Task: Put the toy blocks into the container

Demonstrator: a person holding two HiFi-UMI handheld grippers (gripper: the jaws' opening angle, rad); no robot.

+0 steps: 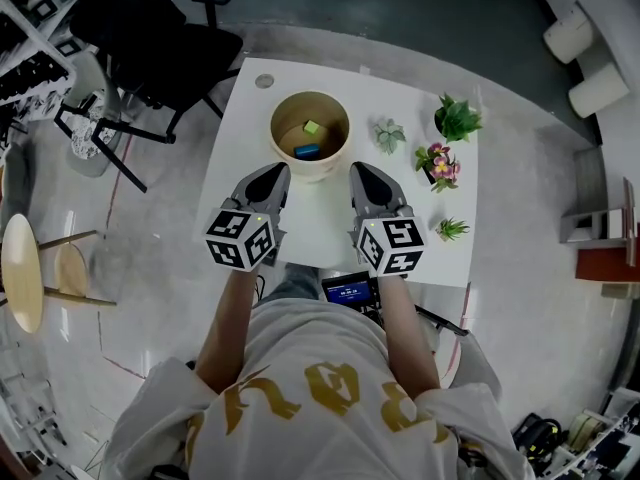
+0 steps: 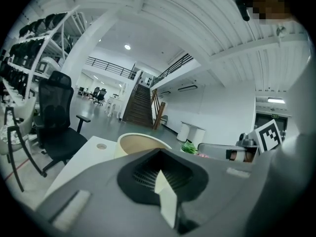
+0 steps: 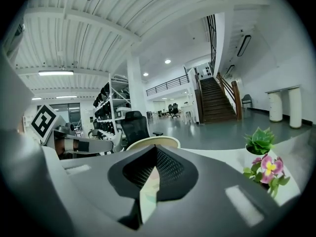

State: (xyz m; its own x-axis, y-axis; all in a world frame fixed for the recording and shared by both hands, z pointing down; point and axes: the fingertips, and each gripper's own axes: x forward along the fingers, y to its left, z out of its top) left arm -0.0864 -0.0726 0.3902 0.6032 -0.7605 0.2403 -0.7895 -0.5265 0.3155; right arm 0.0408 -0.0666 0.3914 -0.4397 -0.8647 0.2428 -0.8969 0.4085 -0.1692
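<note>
- Left gripper point(image 1: 266, 186) and right gripper point(image 1: 368, 184) are hovering over the table point(image 1: 248, 118), jaws closed together, gripping nothing.
- Four small potted plants point(image 1: 438, 163) are crowding the right edge.
- Container point(image 1: 318, 170) is sitting near the far edge, holding a green block point(image 1: 311, 127) and a blue block point(image 1: 307, 151).

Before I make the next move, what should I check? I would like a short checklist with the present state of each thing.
1. Container stands upright on the table: ok.
2. Green block and blue block lie inside it: ok.
3. Left tongs shut, nothing between them: ok.
4. Right tongs shut, nothing between them: ok.
5. No further blocks on the table: none visible, but the tongs hide part of it: cannot tell.
</note>
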